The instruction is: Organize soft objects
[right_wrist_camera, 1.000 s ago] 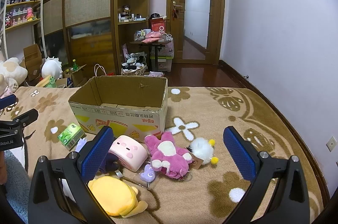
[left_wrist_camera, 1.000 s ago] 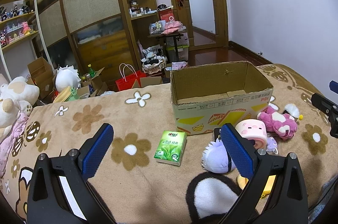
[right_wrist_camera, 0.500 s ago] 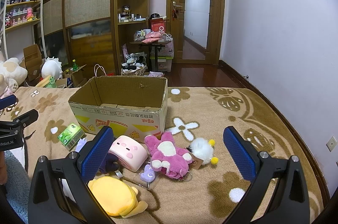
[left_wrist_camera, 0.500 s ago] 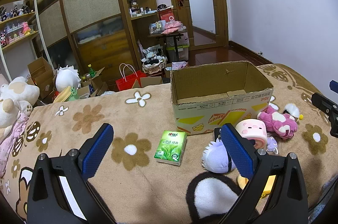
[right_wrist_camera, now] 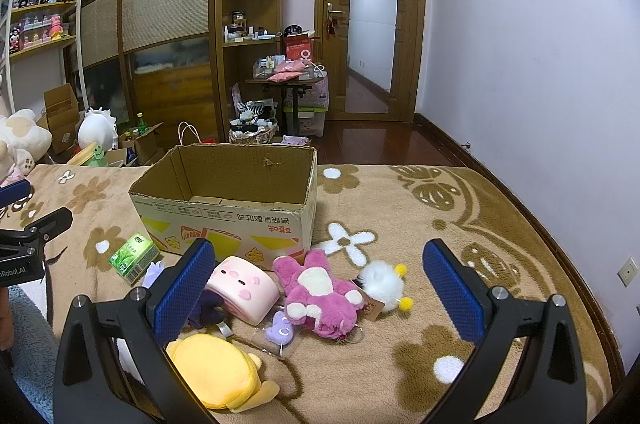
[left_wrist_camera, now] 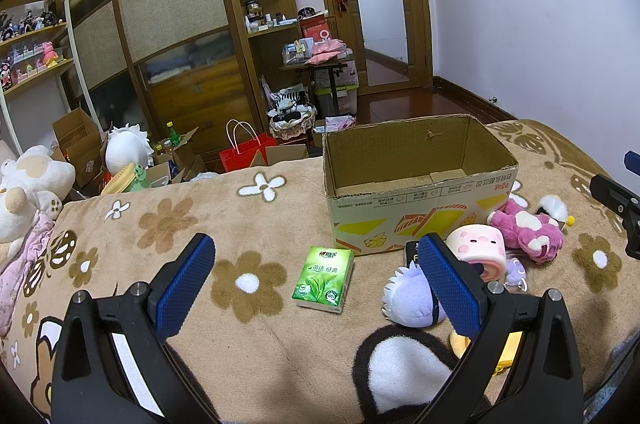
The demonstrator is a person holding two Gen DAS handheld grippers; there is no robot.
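Hovering wide apart and empty, both tools, left tool point(left_wrist_camera: 316, 272) and right tool point(right_wrist_camera: 320, 272), face the soft toys point(right_wrist_camera: 316, 288) heaped just before the empty cardboard box point(right_wrist_camera: 224, 212); best pinch one plush mid-body.

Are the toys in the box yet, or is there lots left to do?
Nothing is put away yet. The cardboard box looks empty. Both the left gripper and the right gripper are open and hold nothing. Left to do: the pink plush, the pink pig cushion, the yellow plush, the white pom-pom and the tissue pack lie on the blanket.
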